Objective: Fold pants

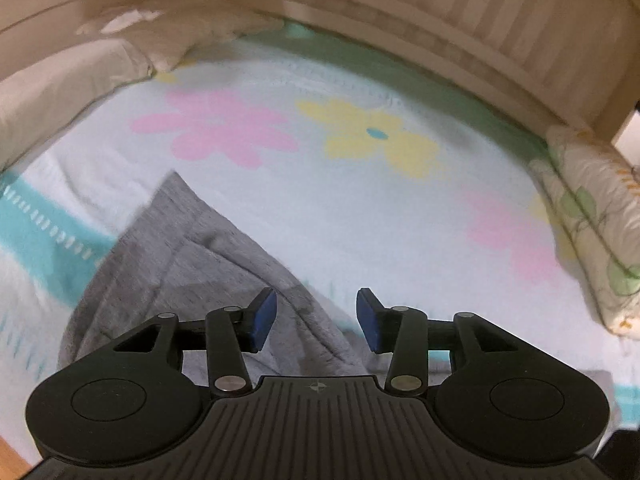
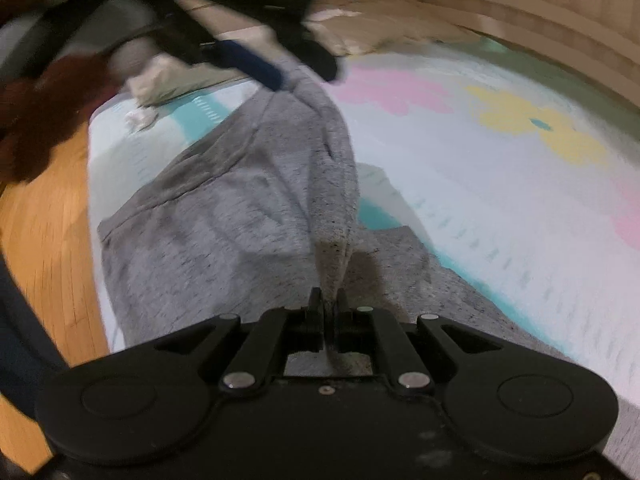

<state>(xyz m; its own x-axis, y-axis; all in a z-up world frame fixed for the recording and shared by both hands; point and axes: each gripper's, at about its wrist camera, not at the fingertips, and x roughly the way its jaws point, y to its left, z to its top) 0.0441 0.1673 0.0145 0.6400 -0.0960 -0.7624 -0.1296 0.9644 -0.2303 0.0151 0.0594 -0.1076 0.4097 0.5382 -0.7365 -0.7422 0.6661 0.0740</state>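
Observation:
Grey pants (image 1: pixel 192 256) lie on a floral bedspread (image 1: pixel 360 208). In the left wrist view my left gripper (image 1: pixel 316 318) is open, its blue pads apart above the pants' edge, holding nothing. In the right wrist view my right gripper (image 2: pixel 330 308) is shut on a raised ridge of the grey pants (image 2: pixel 224 216), lifting the cloth off the bed. The left gripper (image 2: pixel 256 60) shows blurred at the upper left of that view, near the far end of the lifted ridge.
Pillows (image 1: pixel 60 88) lie along the left side of the bed and a floral pillow (image 1: pixel 592 216) at the right. A slatted wooden headboard (image 1: pixel 460 12) stands behind. Wooden floor (image 2: pixel 44 232) lies beside the bed's left edge.

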